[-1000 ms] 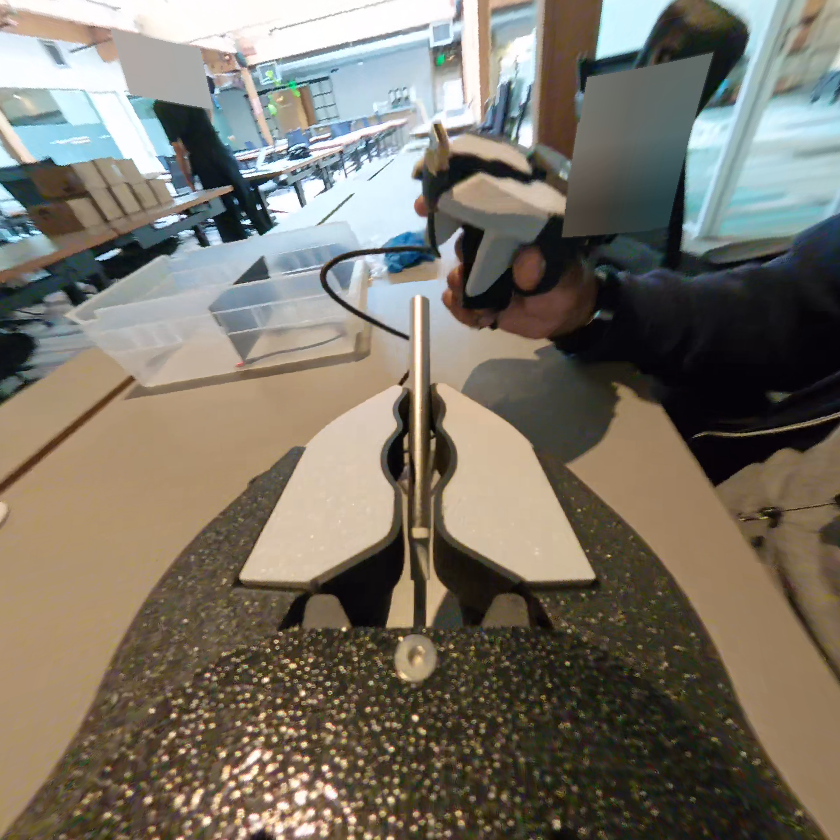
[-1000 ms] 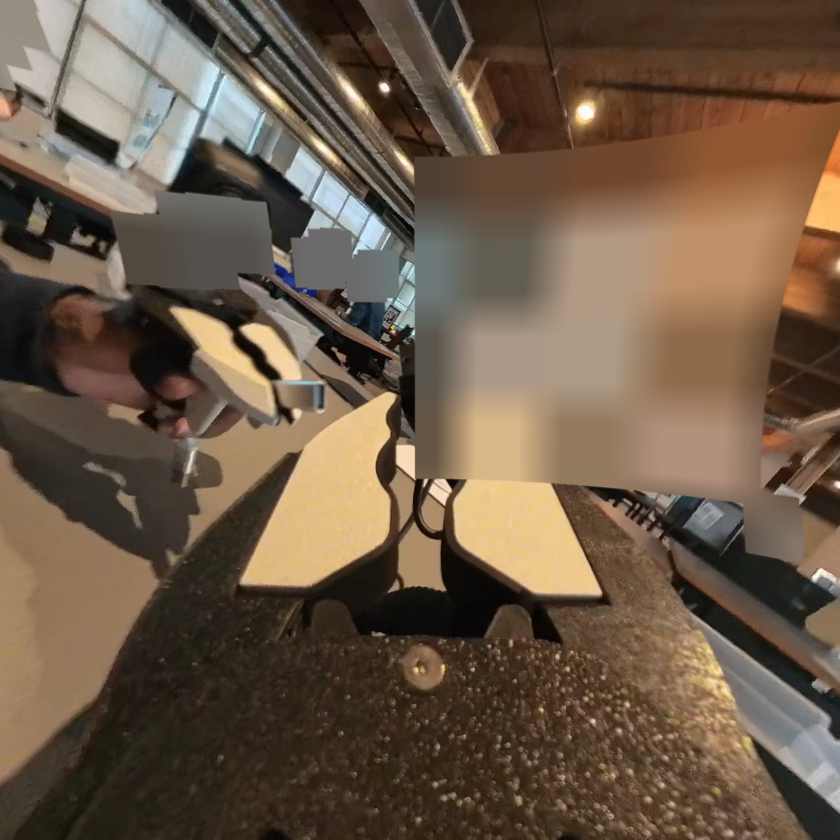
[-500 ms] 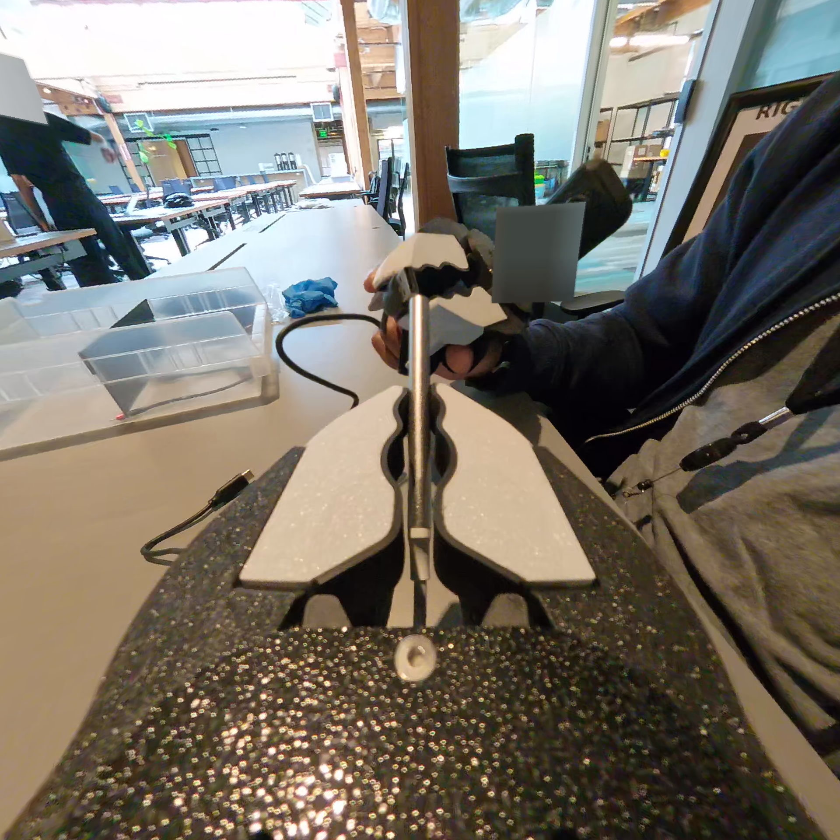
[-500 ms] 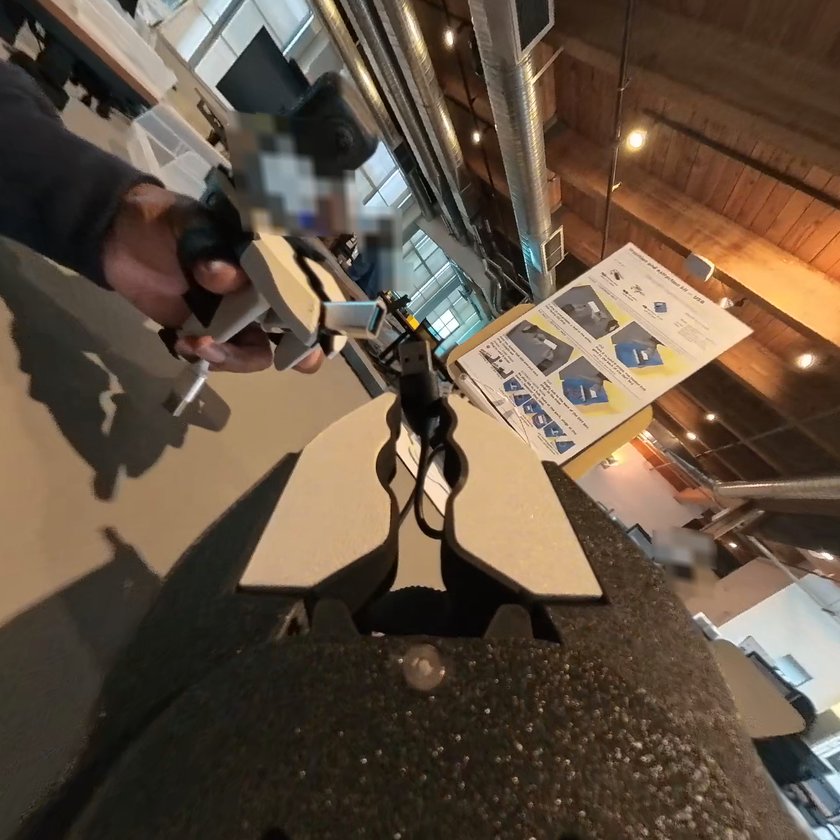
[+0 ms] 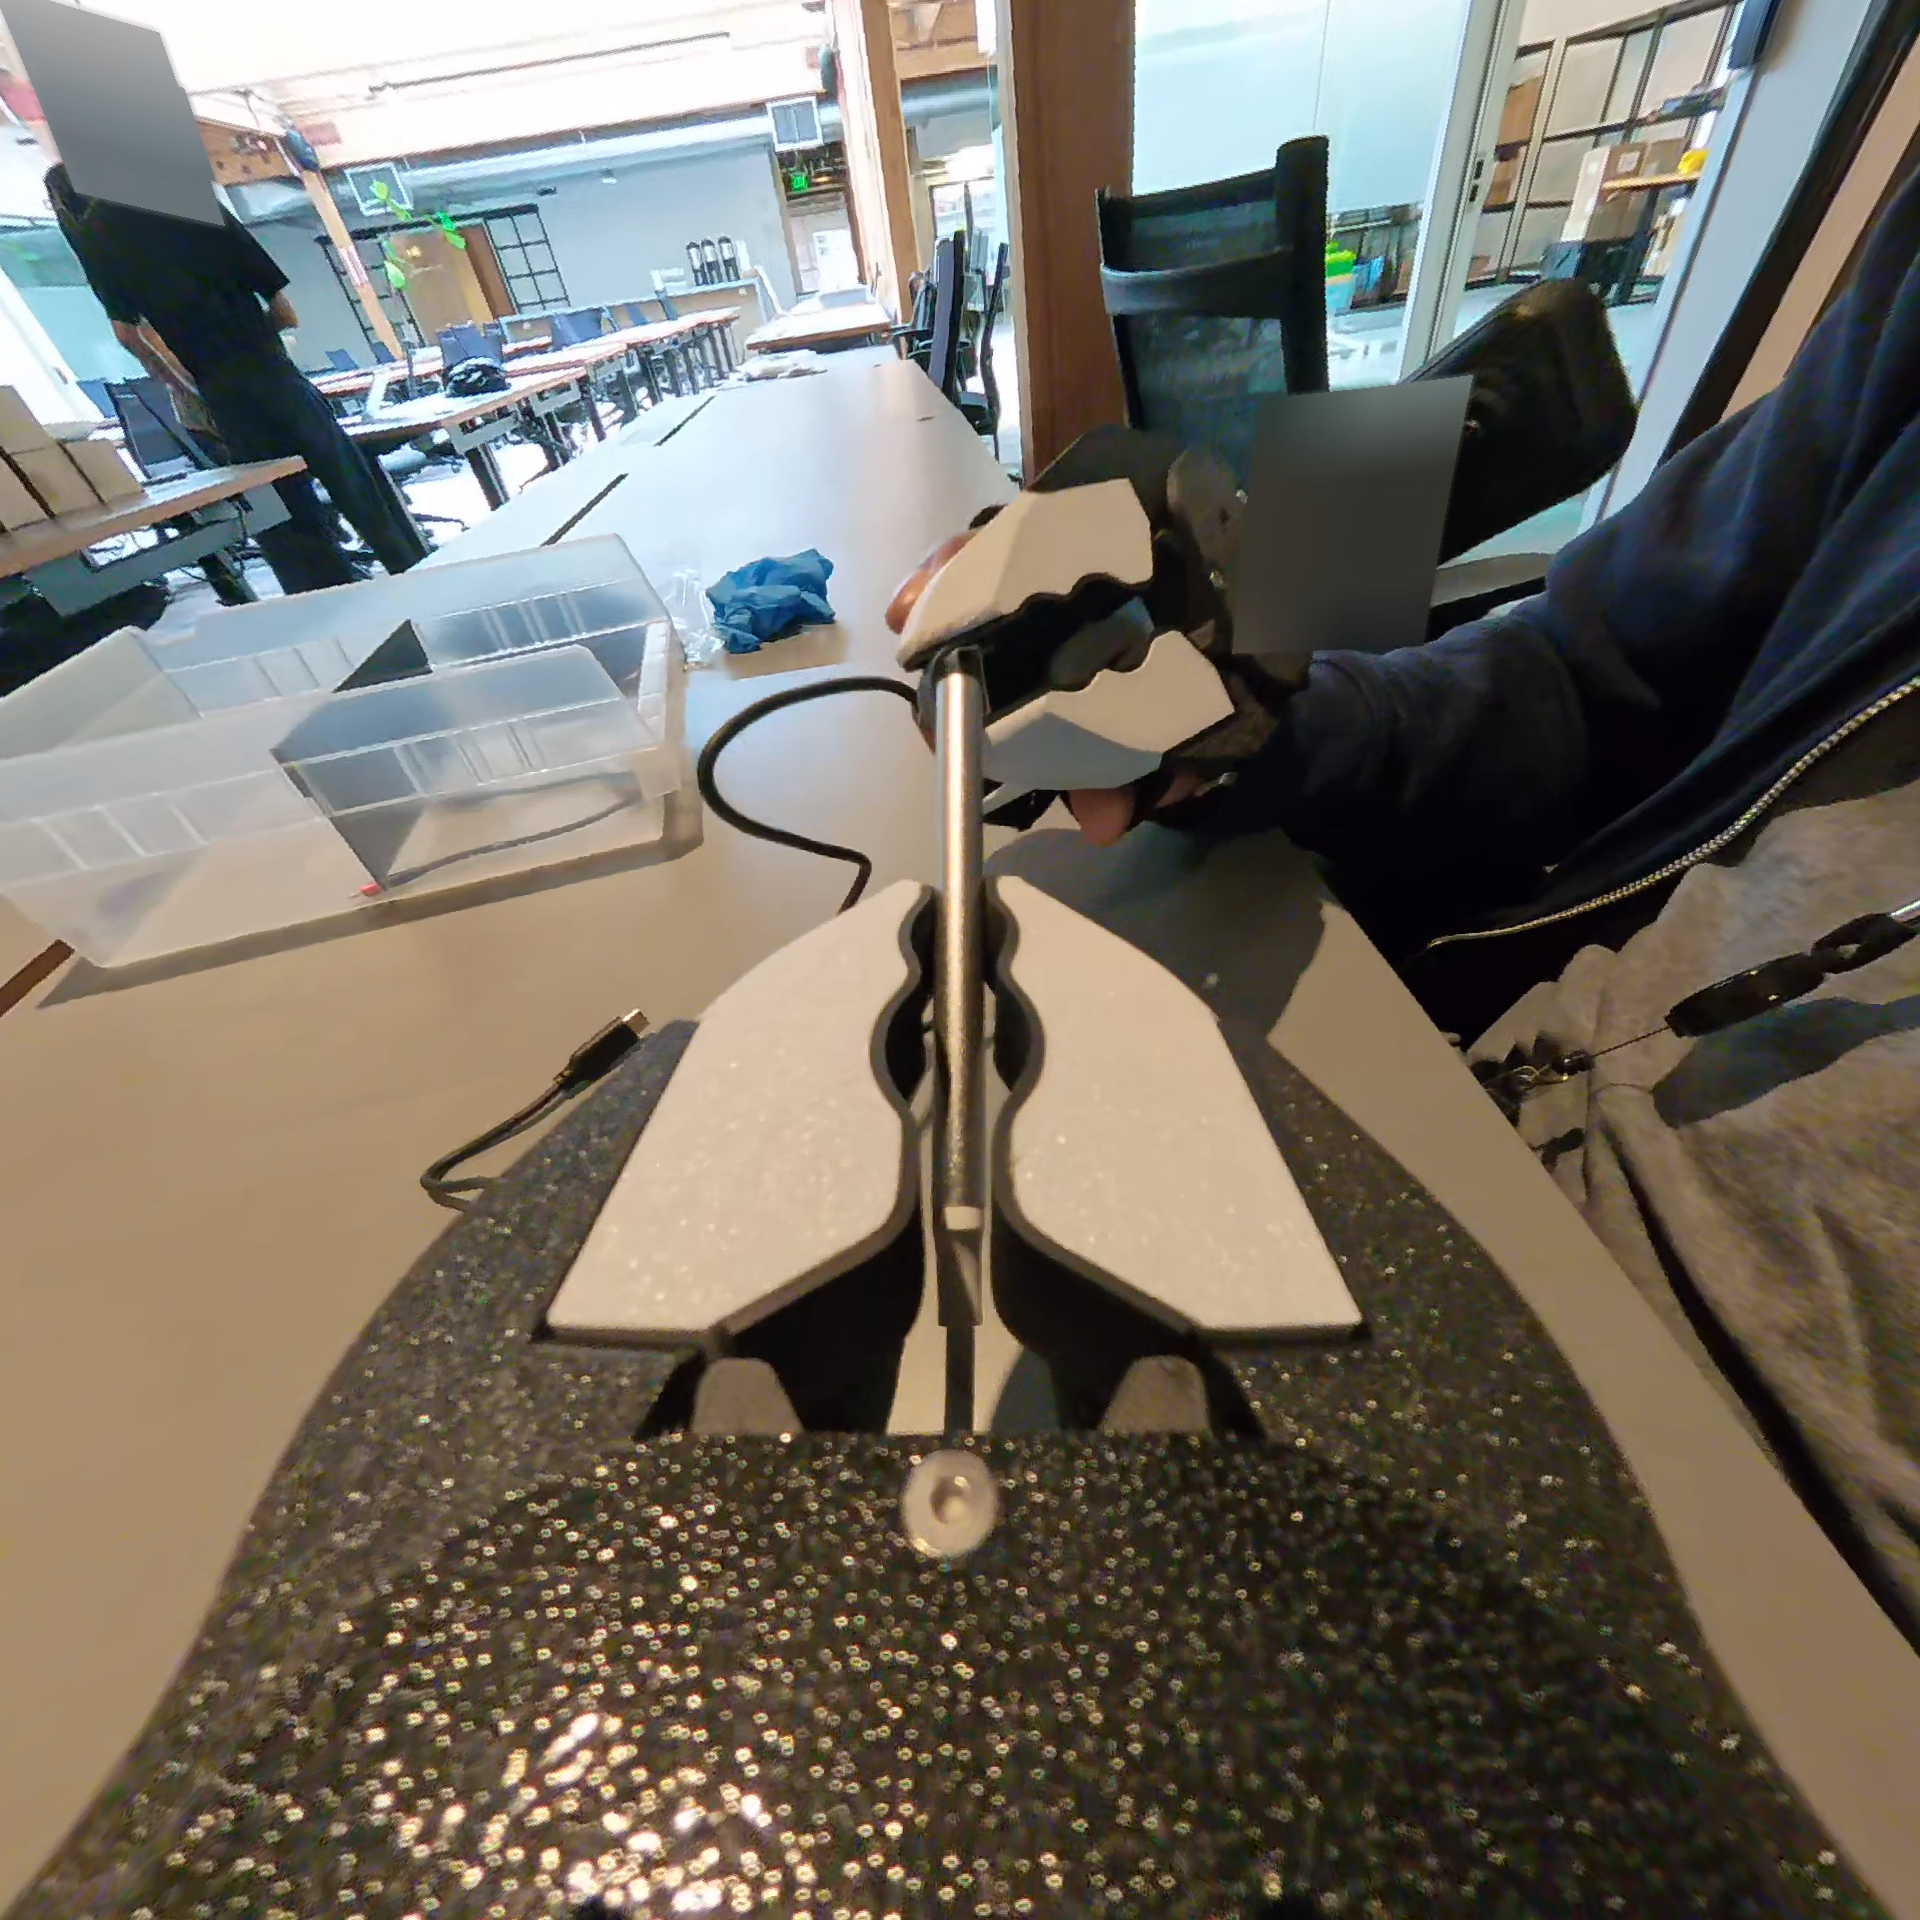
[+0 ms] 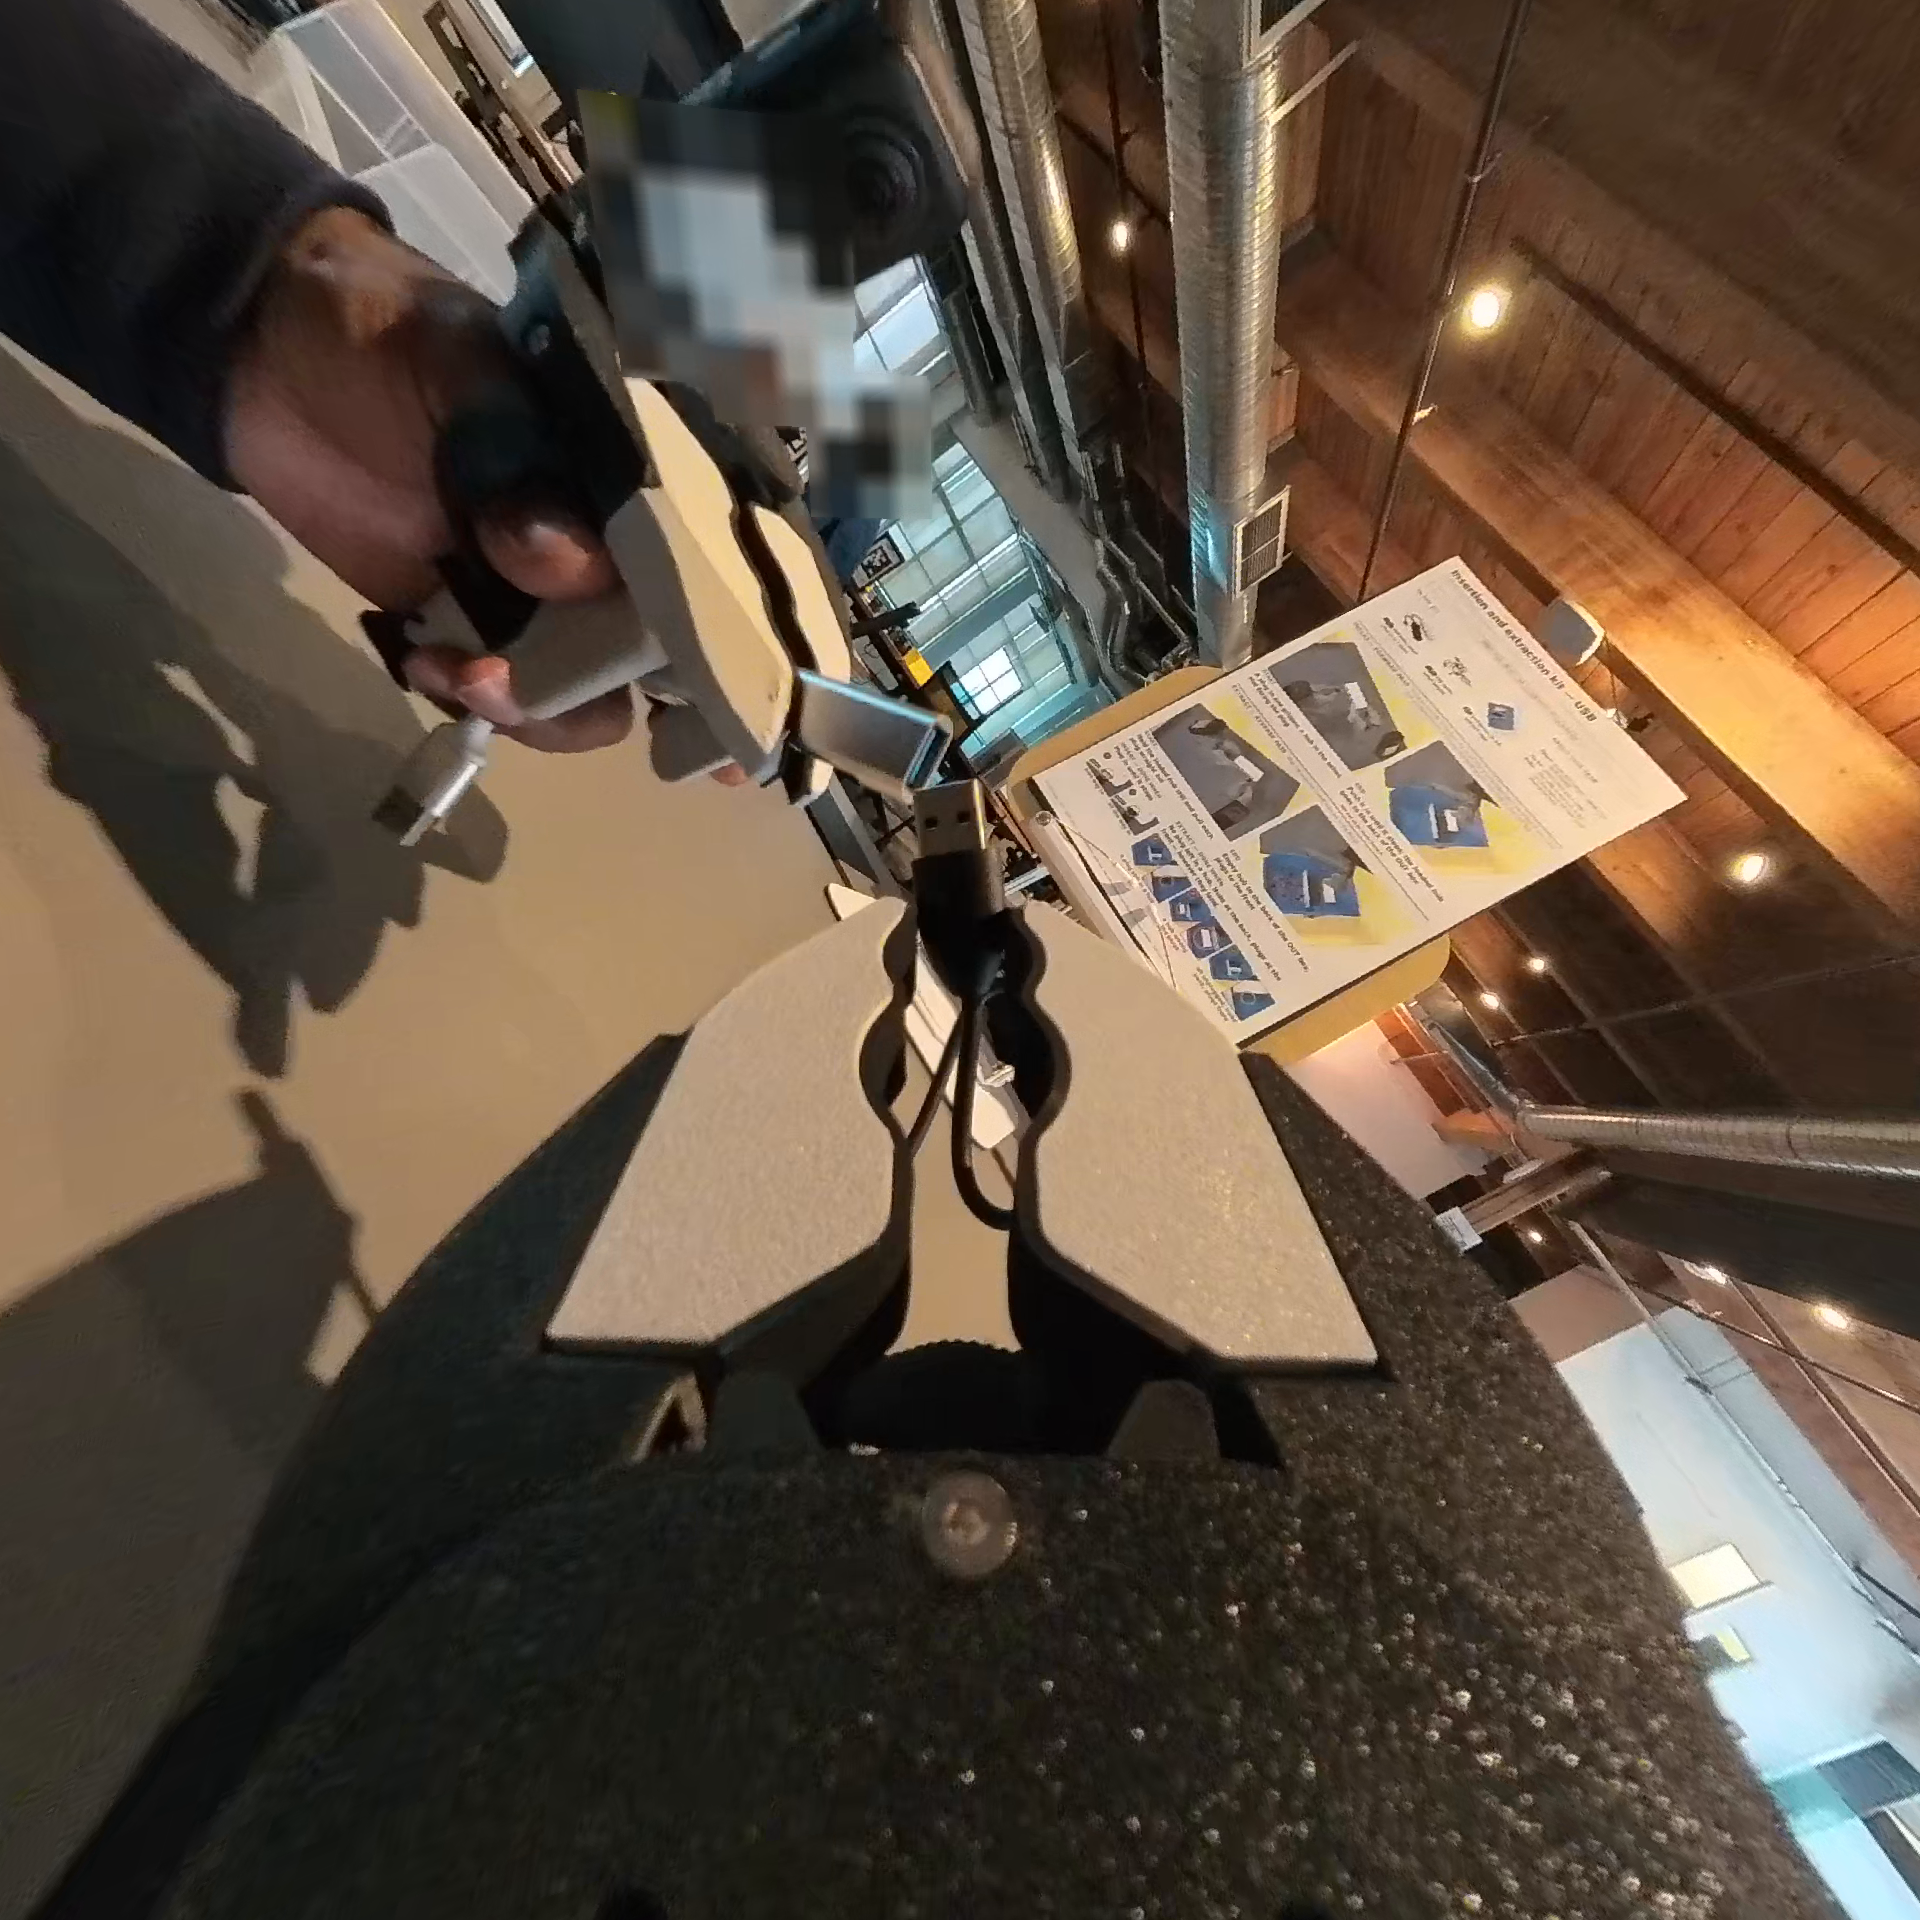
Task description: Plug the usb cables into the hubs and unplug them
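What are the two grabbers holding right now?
Left gripper: jaws shut on the slim silver hub.
Right gripper: jaws shut on the black usb cable, its plug near the hub's end, not in.

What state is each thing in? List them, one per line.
left gripper: shut on the silver USB hub.
right gripper: shut on the black USB cable.
USB-A plug: near the hub's end, not inserted.
USB-C plug: loose on the table.

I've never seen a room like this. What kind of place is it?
Probably a big open office or workshop: rows of long desks with chairs, exposed silver ducts under a wooden ceiling, and a picture instruction poster.
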`<act>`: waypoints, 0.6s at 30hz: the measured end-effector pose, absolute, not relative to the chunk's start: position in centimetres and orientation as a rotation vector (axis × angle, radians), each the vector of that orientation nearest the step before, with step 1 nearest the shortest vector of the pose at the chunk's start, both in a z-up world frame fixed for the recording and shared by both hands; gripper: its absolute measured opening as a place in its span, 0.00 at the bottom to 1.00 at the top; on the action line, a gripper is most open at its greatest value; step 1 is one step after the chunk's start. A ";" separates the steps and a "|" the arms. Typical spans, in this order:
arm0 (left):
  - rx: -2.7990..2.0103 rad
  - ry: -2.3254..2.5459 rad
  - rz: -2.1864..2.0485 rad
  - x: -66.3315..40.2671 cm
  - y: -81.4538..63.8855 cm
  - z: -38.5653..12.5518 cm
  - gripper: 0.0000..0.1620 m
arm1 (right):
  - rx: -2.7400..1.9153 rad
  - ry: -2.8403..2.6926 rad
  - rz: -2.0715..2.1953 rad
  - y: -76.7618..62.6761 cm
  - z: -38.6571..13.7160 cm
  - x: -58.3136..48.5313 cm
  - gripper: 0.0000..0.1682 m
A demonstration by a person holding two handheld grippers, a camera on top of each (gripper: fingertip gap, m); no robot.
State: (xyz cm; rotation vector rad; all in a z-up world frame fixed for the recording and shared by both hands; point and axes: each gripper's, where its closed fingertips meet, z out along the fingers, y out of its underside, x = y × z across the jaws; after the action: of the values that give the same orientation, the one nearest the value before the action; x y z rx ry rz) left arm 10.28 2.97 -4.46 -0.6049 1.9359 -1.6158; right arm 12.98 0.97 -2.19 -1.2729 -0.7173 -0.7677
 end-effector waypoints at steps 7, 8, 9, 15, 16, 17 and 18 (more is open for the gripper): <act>-0.544 1.915 -1.487 10.5 3.0 -4.3 0.04 | -1.257 -0.684 -0.692 0.5 -1.7 12.9 0.09; -0.534 1.909 -1.458 10.6 3.1 -4.2 0.04 | -1.253 -0.680 -0.674 0.5 -1.6 12.8 0.09; -0.525 1.903 -1.433 10.6 3.1 -4.2 0.04 | -1.246 -0.676 -0.655 0.4 -1.5 12.7 0.09; -0.417 1.833 -1.224 10.8 3.3 -3.6 0.04 | -1.207 -0.679 -0.355 -0.7 -0.8 10.8 0.09; -0.384 1.814 -1.180 10.8 3.2 -3.4 0.04 | -1.202 -0.673 -0.293 -0.9 -0.6 10.6 0.09; -0.347 1.793 -1.137 10.7 3.1 -3.1 0.05 | -1.196 -0.665 -0.236 -1.2 -0.4 10.4 0.09; -0.307 1.771 -1.098 10.6 2.9 -2.9 0.05 | -1.191 -0.654 -0.183 -1.4 -0.2 10.4 0.09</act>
State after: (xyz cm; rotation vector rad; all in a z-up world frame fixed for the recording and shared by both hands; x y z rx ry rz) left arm 10.58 2.94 -2.86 -0.3073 1.7713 -1.0982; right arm 10.36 -1.36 -0.21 -1.1913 -0.6544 -0.1835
